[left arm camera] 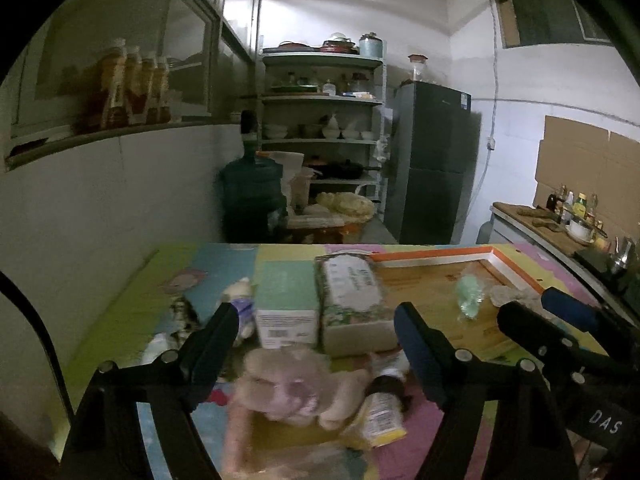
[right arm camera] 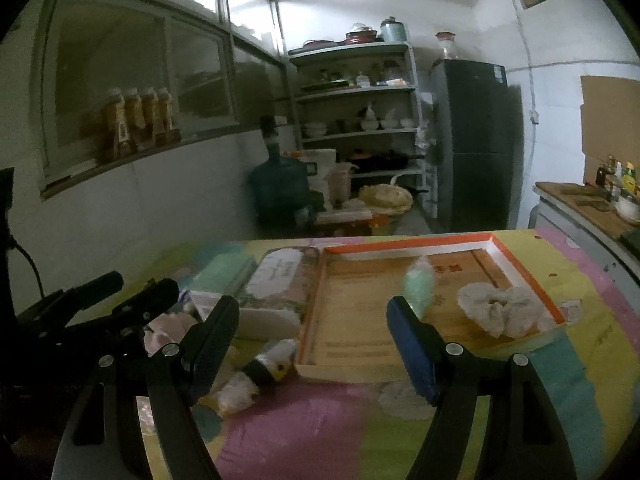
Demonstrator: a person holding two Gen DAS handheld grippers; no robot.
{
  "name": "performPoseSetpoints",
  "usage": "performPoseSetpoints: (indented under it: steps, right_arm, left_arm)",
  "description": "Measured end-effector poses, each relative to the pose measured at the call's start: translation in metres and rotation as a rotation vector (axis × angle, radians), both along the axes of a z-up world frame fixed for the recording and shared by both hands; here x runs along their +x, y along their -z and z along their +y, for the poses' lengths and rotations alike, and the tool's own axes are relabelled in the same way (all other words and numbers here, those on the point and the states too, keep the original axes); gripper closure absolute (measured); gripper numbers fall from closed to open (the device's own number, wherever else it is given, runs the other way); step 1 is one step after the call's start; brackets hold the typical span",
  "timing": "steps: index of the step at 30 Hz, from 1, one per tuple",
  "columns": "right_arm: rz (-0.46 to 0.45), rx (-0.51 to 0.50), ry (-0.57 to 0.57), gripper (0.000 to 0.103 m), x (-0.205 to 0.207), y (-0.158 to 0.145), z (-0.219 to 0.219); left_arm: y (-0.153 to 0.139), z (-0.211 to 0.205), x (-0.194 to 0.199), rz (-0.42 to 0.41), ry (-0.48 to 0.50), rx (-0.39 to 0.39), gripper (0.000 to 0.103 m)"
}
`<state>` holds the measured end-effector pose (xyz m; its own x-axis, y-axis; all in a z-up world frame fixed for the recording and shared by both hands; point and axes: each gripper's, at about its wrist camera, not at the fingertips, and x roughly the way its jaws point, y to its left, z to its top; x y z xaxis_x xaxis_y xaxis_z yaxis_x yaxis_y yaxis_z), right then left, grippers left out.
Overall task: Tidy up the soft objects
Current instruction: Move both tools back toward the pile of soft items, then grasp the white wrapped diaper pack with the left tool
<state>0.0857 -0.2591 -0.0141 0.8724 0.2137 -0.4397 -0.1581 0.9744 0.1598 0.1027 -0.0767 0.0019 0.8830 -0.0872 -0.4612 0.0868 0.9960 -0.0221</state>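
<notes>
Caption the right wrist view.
Open tongs above a mat; wooden tray holds two soft items.

The left gripper (left arm camera: 316,344) points forward and somewhat downward, its jaws standing wide apart with nothing pressed between the pads. The right gripper (right arm camera: 312,344) is tilted down about the same and likewise spread wide, gripping nothing. The two sit side by side: the right gripper's fingers show at the right edge of the left wrist view, and the left gripper's at the left edge of the right wrist view
</notes>
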Motion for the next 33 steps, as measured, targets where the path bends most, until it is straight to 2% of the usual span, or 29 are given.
performPoseSetpoints:
  steps: [15,33]
  right_arm:
    - [-0.001,-0.024,-0.047,0.025,0.001,0.000,0.065]
    - [0.021,-0.056,-0.109,0.025,0.011,0.005,0.105]
  left_arm:
    - [0.007,0.087,-0.006,0.009,-0.098,-0.035,0.023]
    - [0.023,0.142,-0.010,0.042,-0.137,-0.067,0.023]
